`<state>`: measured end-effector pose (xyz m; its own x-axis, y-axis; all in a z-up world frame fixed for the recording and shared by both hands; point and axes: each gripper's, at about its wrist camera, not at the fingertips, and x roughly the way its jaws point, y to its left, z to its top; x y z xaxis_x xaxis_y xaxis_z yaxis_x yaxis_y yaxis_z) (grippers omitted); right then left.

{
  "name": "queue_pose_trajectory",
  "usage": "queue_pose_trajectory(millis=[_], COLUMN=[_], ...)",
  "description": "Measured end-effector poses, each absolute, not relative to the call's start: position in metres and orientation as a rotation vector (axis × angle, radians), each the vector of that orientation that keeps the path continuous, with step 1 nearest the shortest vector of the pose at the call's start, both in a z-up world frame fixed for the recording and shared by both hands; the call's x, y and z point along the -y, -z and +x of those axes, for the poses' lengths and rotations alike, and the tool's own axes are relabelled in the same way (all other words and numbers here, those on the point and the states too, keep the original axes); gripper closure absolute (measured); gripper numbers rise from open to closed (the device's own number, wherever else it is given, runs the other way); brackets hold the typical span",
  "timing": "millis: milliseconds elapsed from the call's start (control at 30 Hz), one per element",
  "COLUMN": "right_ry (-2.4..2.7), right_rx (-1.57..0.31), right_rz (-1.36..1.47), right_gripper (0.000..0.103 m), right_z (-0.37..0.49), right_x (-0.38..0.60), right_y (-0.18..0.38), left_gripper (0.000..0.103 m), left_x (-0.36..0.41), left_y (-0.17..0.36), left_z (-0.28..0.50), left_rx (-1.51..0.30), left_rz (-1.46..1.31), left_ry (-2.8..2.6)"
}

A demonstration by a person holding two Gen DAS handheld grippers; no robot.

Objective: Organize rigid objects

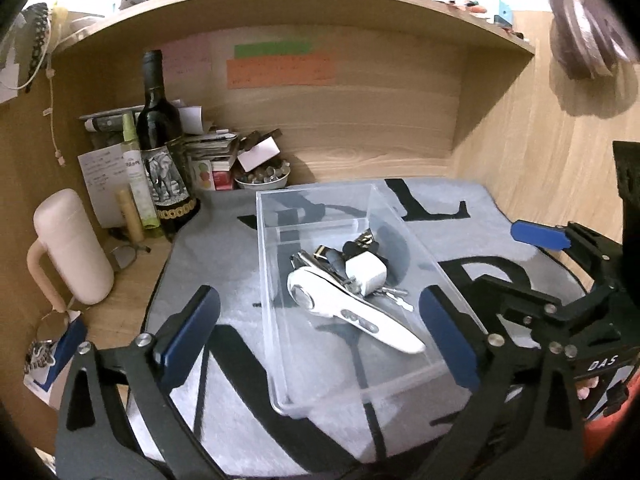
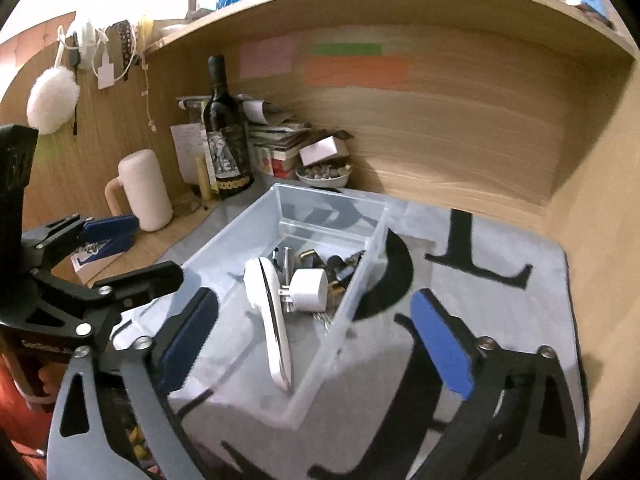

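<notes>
A clear plastic bin (image 1: 276, 280) sits on a grey mat with black letters (image 1: 236, 264). In it lie a long white handheld device (image 1: 348, 312), a white plug adapter (image 1: 366, 276), keys and small dark metal parts (image 1: 356, 246). My left gripper (image 1: 320, 328) is open and empty, its blue pads either side of the bin's near end. The bin (image 2: 224, 252), device (image 2: 272, 320) and adapter (image 2: 308, 290) also show in the right wrist view. My right gripper (image 2: 316, 344) is open and empty above the bin's near right corner.
A wine bottle (image 1: 160, 140), a cream mug-shaped bottle (image 1: 72, 248), stacked papers and boxes (image 1: 216, 148) and a bowl of small items (image 1: 262, 178) crowd the back left corner. Wooden walls and an overhead shelf (image 1: 304, 0) enclose the desk. Glasses (image 1: 126, 254) lie beside the mat.
</notes>
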<state>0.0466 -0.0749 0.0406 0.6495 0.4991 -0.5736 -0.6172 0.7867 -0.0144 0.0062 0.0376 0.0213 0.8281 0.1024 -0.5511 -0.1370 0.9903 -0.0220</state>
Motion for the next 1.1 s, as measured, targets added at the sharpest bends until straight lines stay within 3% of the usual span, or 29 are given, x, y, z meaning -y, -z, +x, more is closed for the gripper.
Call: queue_pose_trajectory(millis=[1100], right_ry=[-0.621], right_rx=[-0.595], right_rz=[-0.173], right_gripper=[0.001], right_z=[0.035], right_x=[0.092], right_y=[-0.024], left_gripper=[0.002], left_x=[-0.035], left_y=[-0.006], left_z=[0.001], left_rx=[-0.564], left_rz=[-0.122], left_ry=[-0.104])
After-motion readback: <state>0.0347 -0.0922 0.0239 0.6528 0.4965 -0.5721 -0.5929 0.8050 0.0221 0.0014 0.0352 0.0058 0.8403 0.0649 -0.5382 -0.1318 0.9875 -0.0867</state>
